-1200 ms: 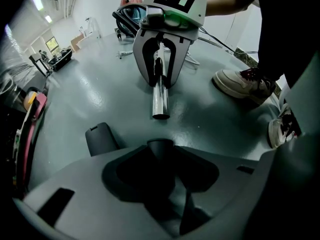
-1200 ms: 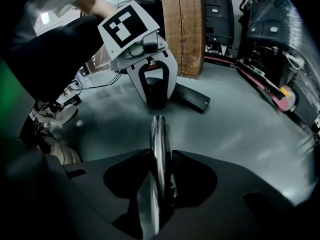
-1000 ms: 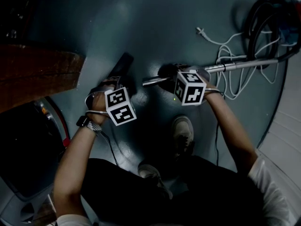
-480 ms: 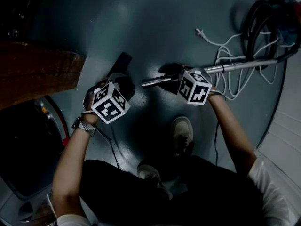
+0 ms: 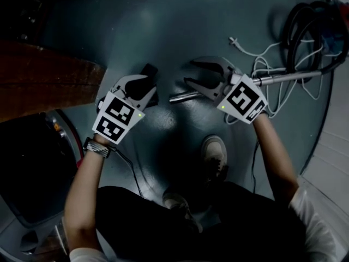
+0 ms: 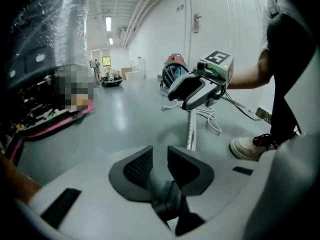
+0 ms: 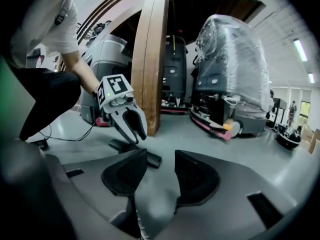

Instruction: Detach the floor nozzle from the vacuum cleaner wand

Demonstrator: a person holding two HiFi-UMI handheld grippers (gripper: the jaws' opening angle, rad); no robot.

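The silver wand lies on the grey floor with its bare end pointing left. Apart from it, the black floor nozzle lies flat, partly hidden behind my left gripper. That gripper hangs above the nozzle and its jaws are closing with nothing between them. My right gripper hovers over the wand's end, jaws wide and empty. The left gripper view shows the wand under the right gripper. The right gripper view shows the nozzle under the left gripper.
A white cable and the black hose with the vacuum body lie at the right. A wooden beam stands at the left. The person's shoes are just below the wand. Wrapped machines stand behind.
Both grippers have lifted up from the floor, off the nozzle and the wand. The right one's jaws now show spread wide, and the left gripper has rolled.
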